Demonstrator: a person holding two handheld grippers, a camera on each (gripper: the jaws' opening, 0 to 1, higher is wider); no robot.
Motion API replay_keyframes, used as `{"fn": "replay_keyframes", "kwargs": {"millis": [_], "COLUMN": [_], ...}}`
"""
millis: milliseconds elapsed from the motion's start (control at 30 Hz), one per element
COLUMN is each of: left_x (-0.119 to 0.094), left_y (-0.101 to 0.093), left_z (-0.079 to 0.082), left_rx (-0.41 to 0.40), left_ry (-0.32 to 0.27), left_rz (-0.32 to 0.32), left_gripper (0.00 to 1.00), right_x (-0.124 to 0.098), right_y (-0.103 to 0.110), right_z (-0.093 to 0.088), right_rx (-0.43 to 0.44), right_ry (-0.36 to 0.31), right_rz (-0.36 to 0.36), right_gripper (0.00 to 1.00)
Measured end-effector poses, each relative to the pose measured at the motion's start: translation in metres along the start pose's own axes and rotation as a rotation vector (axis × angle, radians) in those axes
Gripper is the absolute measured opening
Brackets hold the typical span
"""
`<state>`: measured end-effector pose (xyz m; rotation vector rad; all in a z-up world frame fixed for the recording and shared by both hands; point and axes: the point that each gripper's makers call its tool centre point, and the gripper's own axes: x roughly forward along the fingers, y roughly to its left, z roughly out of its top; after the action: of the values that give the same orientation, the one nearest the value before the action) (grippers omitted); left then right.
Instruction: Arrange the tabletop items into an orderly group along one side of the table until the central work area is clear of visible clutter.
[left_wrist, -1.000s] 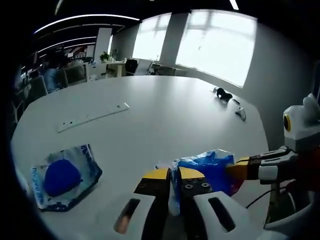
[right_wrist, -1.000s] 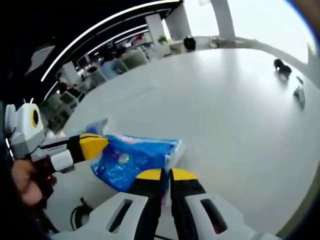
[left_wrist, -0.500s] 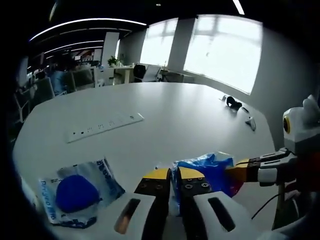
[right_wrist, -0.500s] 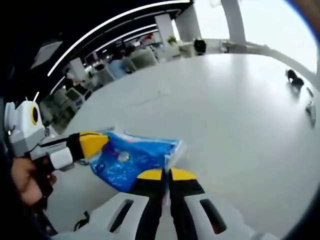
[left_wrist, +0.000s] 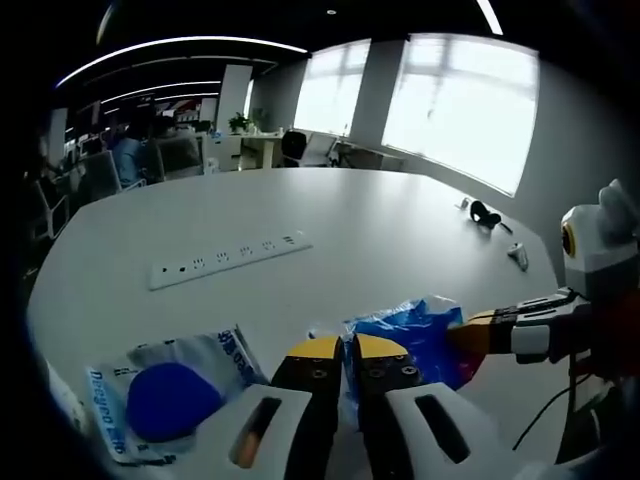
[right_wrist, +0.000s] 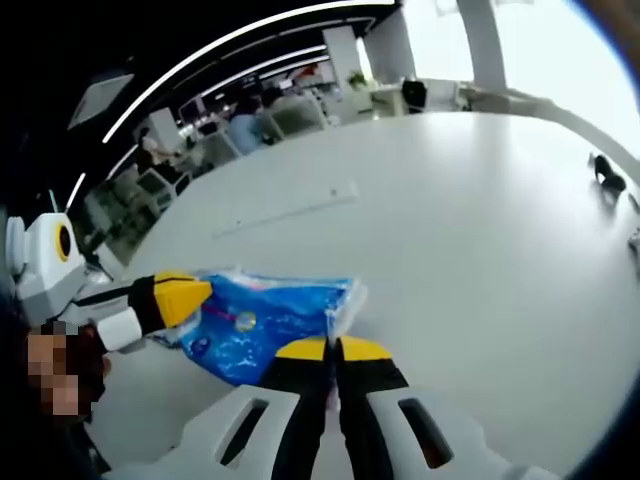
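A crinkled blue plastic packet (left_wrist: 412, 332) is stretched between both grippers just above the white table (left_wrist: 350, 215). My left gripper (left_wrist: 340, 350) is shut on the packet's near edge, its yellow-tipped jaws pressed together. In the left gripper view the right gripper (left_wrist: 478, 334) comes in from the right, clamped on the packet's far end. In the right gripper view my right gripper (right_wrist: 333, 350) is shut on a corner of the blue packet (right_wrist: 265, 318). The left gripper (right_wrist: 182, 296) grips its other end there.
A clear packet with a blue round pad (left_wrist: 170, 395) lies near the table's edge, left of my left gripper. A white power strip (left_wrist: 225, 260) lies mid-table. A black object (left_wrist: 487, 213) and a small white item (left_wrist: 518, 256) sit far right. Office desks stand beyond.
Both views have swung a little as the hands moved. The blue packet stays held between the two shut grippers; nothing was let go or picked up.
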<state>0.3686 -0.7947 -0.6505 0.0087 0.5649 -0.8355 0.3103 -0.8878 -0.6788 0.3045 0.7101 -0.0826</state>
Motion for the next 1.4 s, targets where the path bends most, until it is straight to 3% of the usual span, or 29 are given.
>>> {"fn": "replay_keyframes", "kwargs": {"millis": [533,1333,1400], "left_x": [0.009,0.040,0.044], "left_y": [0.027,0.047,0.049], "left_z": [-0.003,-0.028,-0.035], "left_rx": [-0.027,-0.053,0.024], "left_ry": [0.003,0.062,0.094], "left_rz": [0.046,0.074,0.073], "left_gripper": [0.02,0.02,0.02], "right_x": [0.036,0.077,0.081], "right_y": [0.011,0.004,0.002], "right_z": [0.012,0.011,0.010], "right_rx": [-0.033,-0.082,-0.093], "right_ry": [0.018,0.085,0.087], "right_rz": [0.021,-0.008,-0.014], "right_gripper": [0.00,0.00,0.00]}}
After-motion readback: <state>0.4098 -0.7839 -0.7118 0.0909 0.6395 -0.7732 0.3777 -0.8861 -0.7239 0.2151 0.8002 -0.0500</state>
